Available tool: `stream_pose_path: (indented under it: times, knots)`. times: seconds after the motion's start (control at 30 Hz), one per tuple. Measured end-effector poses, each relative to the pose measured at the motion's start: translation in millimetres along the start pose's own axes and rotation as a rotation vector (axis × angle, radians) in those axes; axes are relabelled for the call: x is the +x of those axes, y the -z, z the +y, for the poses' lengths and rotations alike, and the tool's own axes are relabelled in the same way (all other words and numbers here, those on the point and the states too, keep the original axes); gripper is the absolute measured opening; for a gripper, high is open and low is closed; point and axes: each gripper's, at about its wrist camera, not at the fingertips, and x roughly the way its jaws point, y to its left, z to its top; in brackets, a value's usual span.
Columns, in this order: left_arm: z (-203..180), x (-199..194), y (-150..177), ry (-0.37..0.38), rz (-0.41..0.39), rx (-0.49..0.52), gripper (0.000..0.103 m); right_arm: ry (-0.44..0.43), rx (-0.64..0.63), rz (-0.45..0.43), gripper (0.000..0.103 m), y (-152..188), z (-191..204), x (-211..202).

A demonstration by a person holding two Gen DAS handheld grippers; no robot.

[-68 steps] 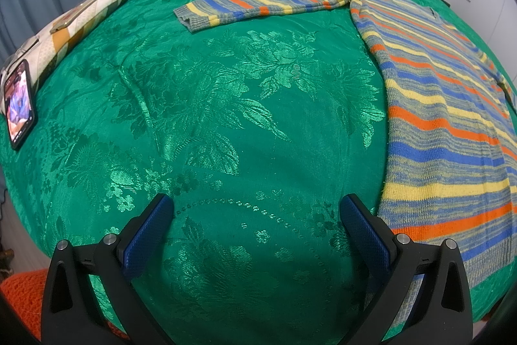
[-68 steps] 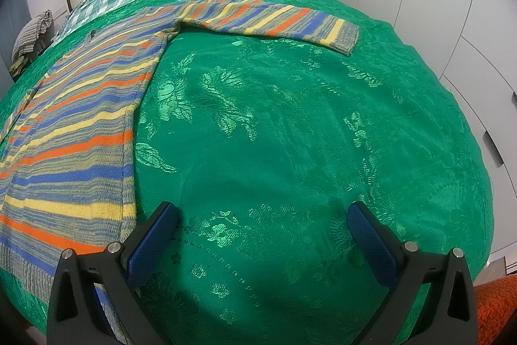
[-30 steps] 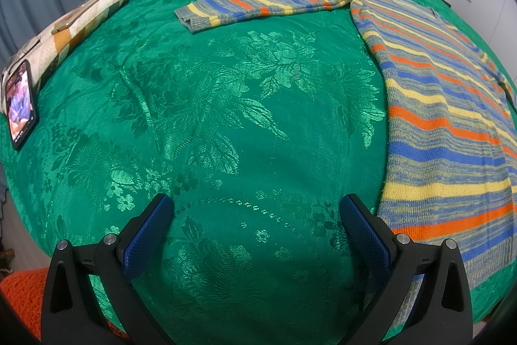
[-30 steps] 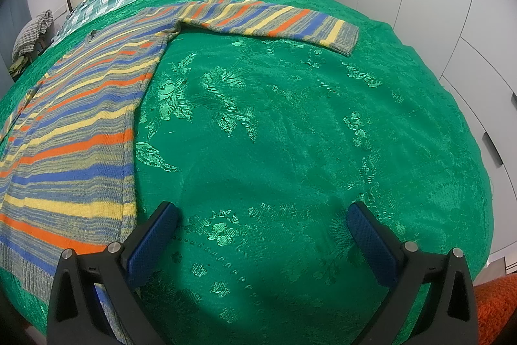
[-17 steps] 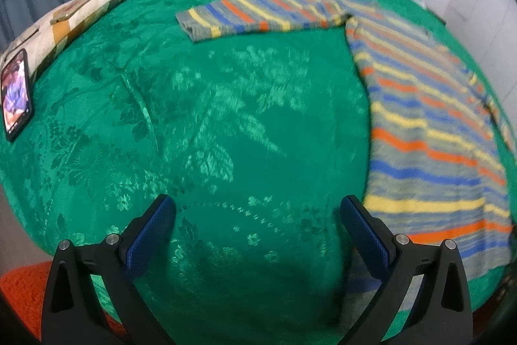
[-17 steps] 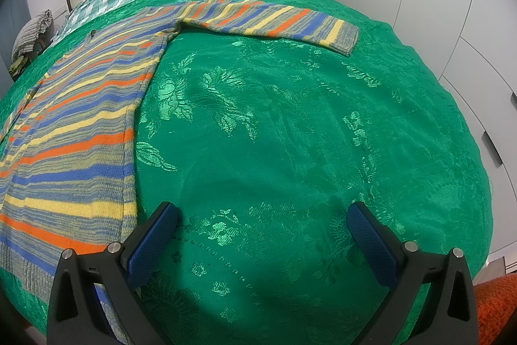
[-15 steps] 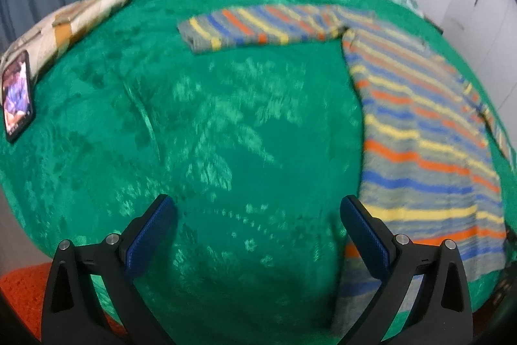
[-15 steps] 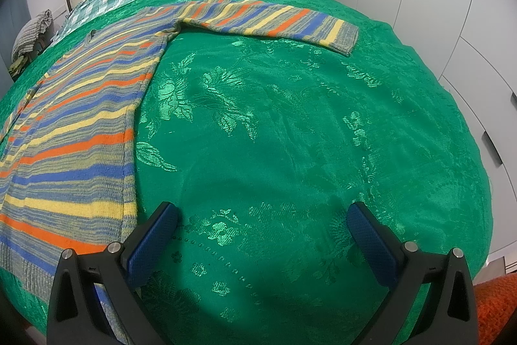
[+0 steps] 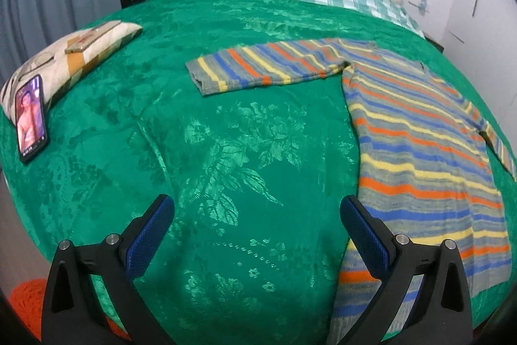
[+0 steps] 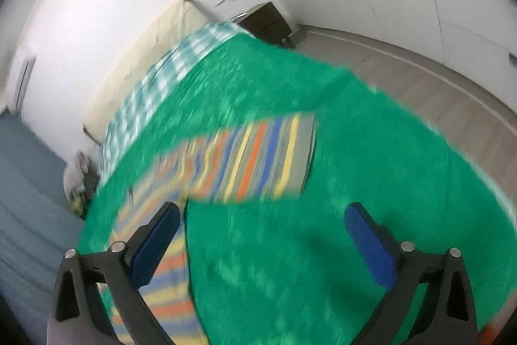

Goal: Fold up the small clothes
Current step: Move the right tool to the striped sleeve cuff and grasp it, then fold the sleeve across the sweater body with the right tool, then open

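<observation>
Green floral bedspread (image 9: 226, 125) carries a striped sweater (image 9: 420, 131); left jaws apart, right jaws closing on nothing.

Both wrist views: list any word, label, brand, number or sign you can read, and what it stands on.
None can be read.
phone on the green bedspread: lit screen shows a picture; any text on it is too small to tell.
striped sweater: no label visible.
right wrist view: blurred by motion, nothing legible.
</observation>
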Motion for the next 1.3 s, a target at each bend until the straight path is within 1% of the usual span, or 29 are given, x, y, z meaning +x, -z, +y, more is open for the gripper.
stream_pose_path:
  times: [0.03, 0.07, 0.13, 0.17, 0.2, 0.3, 0.37, 0.4, 0.43, 0.47, 0.5, 0.57, 0.63, 0.67, 0.7, 0.77, 0.83, 0.93, 0.97, 1.03, 1.1, 1.13, 1.17, 1.2, 1.23, 1.3]
  knots:
    - [-0.4, 0.9, 1.4, -0.003, 0.004, -0.001, 0.103, -0.002, 0.012, 0.020, 0.085, -14.0, -5.3, 9.3]
    - [-1.2, 2.4, 3.3, -0.012, 0.008, 0.002, 0.103, -0.009, 0.034, 0.053, 0.074, -29.4, -11.6, 23.6]
    - [-3.2, 5.2, 7.0, -0.029, 0.019, 0.010, 0.103, -0.032, 0.094, 0.128, 0.072, -47.2, -20.8, 53.1]
    - [-3.6, 7.2, 7.8, -0.033, 0.027, 0.013, 0.103, -0.026, 0.118, 0.162, 0.068, -51.8, -24.3, 67.2]
    - [-4.1, 8.4, 8.7, -0.034, 0.031, 0.016, 0.102, -0.006, 0.130, 0.181, 0.068, -52.7, -26.4, 76.8]
    - [-4.7, 10.3, 10.6, -0.049, 0.037, 0.030, 0.103, 0.073, 0.171, 0.232, 0.065, -53.9, -34.8, 108.4]
    - [-3.6, 14.3, 11.8, -0.054, 0.051, 0.026, 0.103, 0.077, 0.206, 0.243, 0.065, -50.6, -38.0, 123.1]
    - [-3.2, 15.7, 12.7, -0.054, 0.057, 0.021, 0.103, 0.063, 0.212, 0.235, 0.061, -51.3, -37.2, 127.5]
    - [-2.6, 17.9, 13.5, -0.052, 0.066, 0.016, 0.103, 0.049, 0.205, 0.238, 0.051, -48.9, -34.6, 131.1]
    - [-2.4, 19.9, 13.6, -0.052, 0.074, 0.012, 0.102, 0.028, 0.186, 0.275, 0.008, -48.4, -31.4, 140.2]
    - [-2.4, 21.1, 13.7, -0.052, 0.078, 0.011, 0.102, 0.025, 0.173, 0.322, 0.007, -45.8, -28.6, 149.0]
    - [-2.7, 21.9, 13.2, -0.052, 0.078, 0.010, 0.102, 0.094, 0.106, 0.312, 0.006, -47.5, -18.4, 150.4]
    - [-3.0, 20.6, 12.4, -0.040, 0.075, 0.009, 0.102, 0.231, -0.025, 0.257, 0.005, -56.0, 5.0, 144.3]
    - [-3.3, 20.0, 11.9, -0.031, 0.075, 0.008, 0.102, 0.299, -0.115, 0.215, 0.005, -59.8, 25.8, 138.6]
    - [-3.6, 19.6, 11.5, -0.026, 0.075, 0.007, 0.102, 0.326, -0.172, 0.185, 0.005, -65.0, 42.3, 135.3]
    - [-3.7, 18.7, 10.4, -0.016, 0.076, 0.006, 0.102, 0.324, -0.268, 0.122, 0.005, -77.3, 82.7, 127.2]
    - [-3.0, 19.1, 8.8, -0.007, 0.081, 0.001, 0.102, 0.252, -0.336, 0.093, 0.005, -83.6, 131.8, 122.5]
    - [-1.1, 18.4, 7.1, 0.003, 0.081, -0.009, 0.102, 0.098, -0.400, 0.125, 0.005, -78.4, 202.2, 125.9]
    - [-0.5, 18.4, 6.5, 0.003, 0.081, -0.011, 0.102, 0.033, -0.430, 0.149, 0.005, -69.8, 231.3, 130.5]
    - [1.9, 18.7, 5.4, 0.002, 0.081, -0.019, 0.102, -0.062, -0.463, 0.201, 0.006, -52.3, 275.2, 143.0]
    - [4.6, 19.4, 5.3, -0.003, 0.085, -0.027, 0.102, -0.198, -0.451, 0.260, 0.007, -29.6, 312.2, 164.7]
    - [6.4, 20.0, 5.6, -0.005, 0.089, -0.033, 0.102, -0.270, -0.439, 0.284, 0.009, -18.1, 322.2, 172.4]
    - [8.3, 21.0, 6.0, -0.007, 0.096, -0.039, 0.102, -0.347, -0.445, 0.334, 0.028, -3.7, 337.3, 190.5]
    - [9.9, 22.0, 6.3, -0.009, 0.102, -0.045, 0.102, -0.361, -0.454, 0.378, 0.068, 9.6, 342.9, 200.3]
    - [12.2, 23.0, 6.5, -0.010, 0.109, -0.053, 0.102, -0.359, -0.444, 0.404, 0.080, 19.6, 344.3, 211.9]
    - [15.8, 23.1, 6.3, -0.004, 0.113, -0.069, 0.102, -0.410, -0.406, 0.393, 0.082, 21.6, 336.9, 213.6]
